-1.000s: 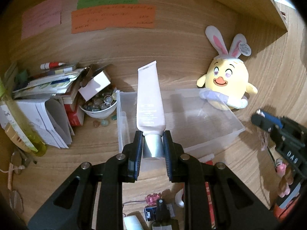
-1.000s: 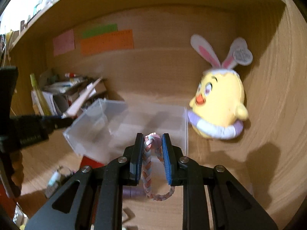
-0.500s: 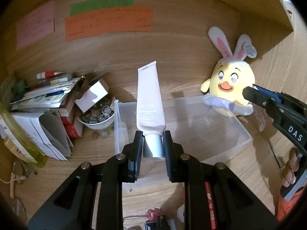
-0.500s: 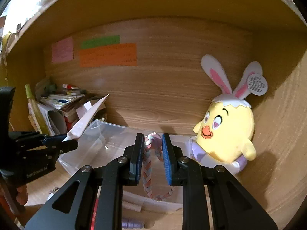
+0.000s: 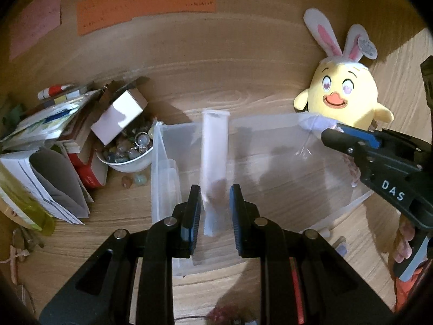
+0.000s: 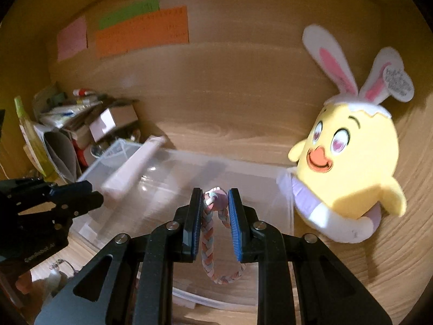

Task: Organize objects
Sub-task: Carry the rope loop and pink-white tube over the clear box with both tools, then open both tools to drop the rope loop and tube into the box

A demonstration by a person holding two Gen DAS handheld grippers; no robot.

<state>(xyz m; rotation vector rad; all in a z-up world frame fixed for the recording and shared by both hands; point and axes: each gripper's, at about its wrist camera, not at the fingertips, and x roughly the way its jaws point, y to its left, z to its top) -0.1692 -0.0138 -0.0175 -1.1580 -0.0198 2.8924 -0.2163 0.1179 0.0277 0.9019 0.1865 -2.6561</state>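
A clear plastic bin [image 5: 270, 168] stands on the wooden desk, also in the right wrist view [image 6: 189, 178]. My left gripper [image 5: 215, 211] is open above its near edge. The white tube [image 5: 213, 157] is blurred between and beyond the fingers, falling free into the bin; it also shows in the right wrist view [image 6: 132, 168], tilted over the bin's left part. My right gripper [image 6: 215, 216] is slightly apart with a braided pastel loop [image 6: 208, 243] hanging between its pads, above the bin's near side. It shows at the right of the left wrist view [image 5: 335, 135].
A yellow chick plush with bunny ears [image 5: 343, 94] leans behind the bin's right end [image 6: 351, 162]. A white bowl of beads [image 5: 127, 157], a small box [image 5: 119, 119] and stacked books and papers [image 5: 48, 140] crowd the left. Sticky notes [image 5: 146, 5] hang on the back wall.
My left gripper has opened and let go of the white tube, which drops toward the bin. My right gripper has moved nearer over the bin and its jaws have parted a little.
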